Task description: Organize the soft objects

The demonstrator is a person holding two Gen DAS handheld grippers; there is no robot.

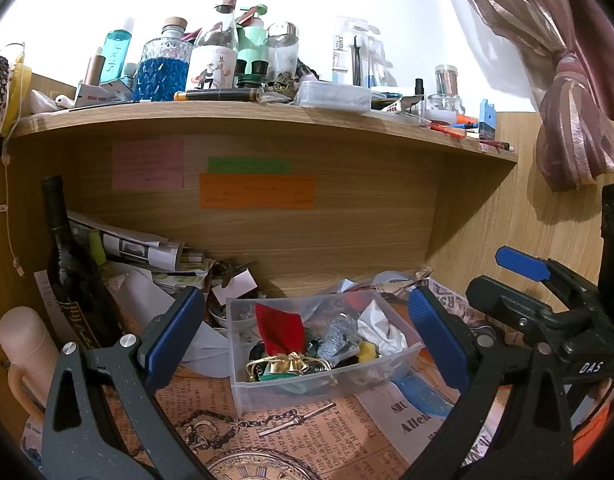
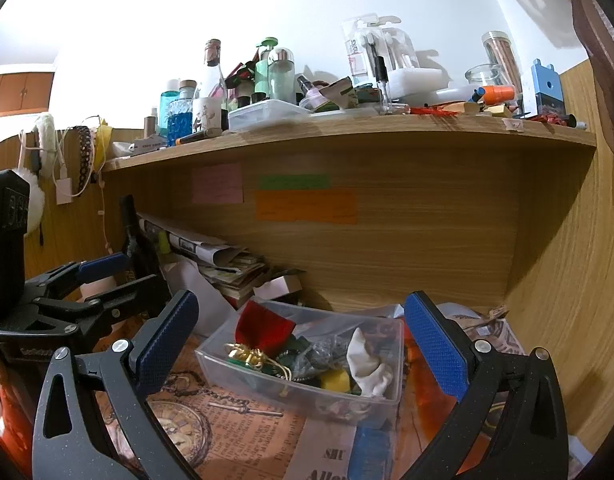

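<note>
Both claws hang wide open and empty above the worktop [image 1: 307,432], which is covered with a newspaper-print sheet showing a pocket watch. The left claw [image 1: 303,344] frames a clear plastic bin [image 1: 327,380] between its blue pads; the right claw [image 2: 303,344] frames the same bin [image 2: 243,364] from slightly further right, and its pad tip also shows at the right edge of the left view.

Inside the bin lie the soft things: a red velvet pouch [image 1: 279,328] at the far left corner, a gold drawstring bag [image 1: 283,364] just near of it, a crumpled white cloth [image 1: 377,328] toward the right, a yellow sponge piece [image 1: 367,350] beside the cloth, and grey netting [image 1: 335,334] between red and white (the darker bits beneath are too tangled to name).

Around the bin things crowd close. A dark wine bottle [image 1: 73,280] stands at the far left, with a pale pink jug [image 1: 25,348] near of it and a heap of folded papers [image 1: 147,252] leaning behind. A blue plastic packet [image 1: 419,394] lies just right of the bin. Overhead a wooden shelf [image 1: 243,116] carries bottles, jars and a flat lidded box [image 1: 333,94]; pink, green and orange notes are stuck to the back panel below it.
</note>
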